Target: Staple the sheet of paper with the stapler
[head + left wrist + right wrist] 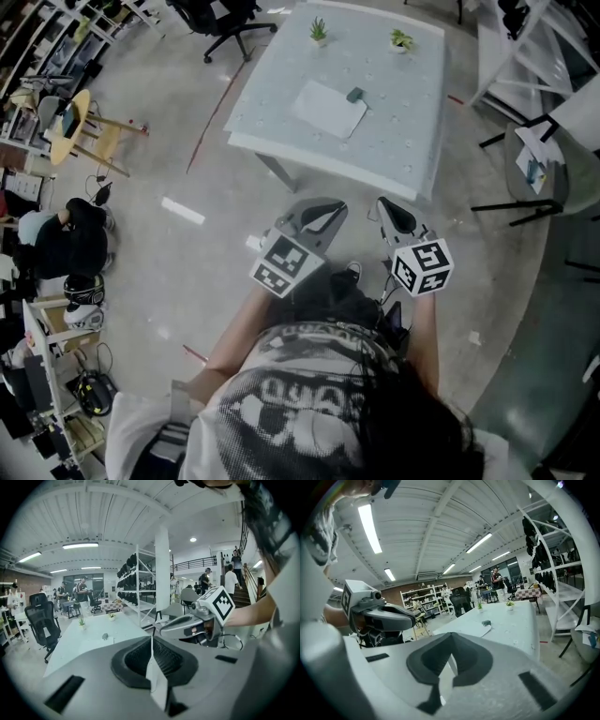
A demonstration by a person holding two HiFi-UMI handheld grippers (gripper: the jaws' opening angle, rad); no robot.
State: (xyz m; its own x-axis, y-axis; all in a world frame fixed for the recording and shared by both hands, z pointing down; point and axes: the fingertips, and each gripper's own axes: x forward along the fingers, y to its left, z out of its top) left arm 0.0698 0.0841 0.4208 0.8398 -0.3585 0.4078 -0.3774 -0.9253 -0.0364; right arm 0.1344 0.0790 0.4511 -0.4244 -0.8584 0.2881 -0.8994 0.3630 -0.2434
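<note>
Ahead of you a pale table (412, 141) bears a small potted plant (319, 31) and a second plant (401, 40) at its far edge, a black office chair (225, 23) stands far left, and a person (66, 239) crouches at your left.

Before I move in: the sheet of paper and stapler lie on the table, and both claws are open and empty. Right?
Not quite: the claws are shut, not open. The left gripper view shows the left claw with jaws together, the right gripper view the right claw likewise. Sheet of paper and stapler lie on the table; both claws are empty.
</note>
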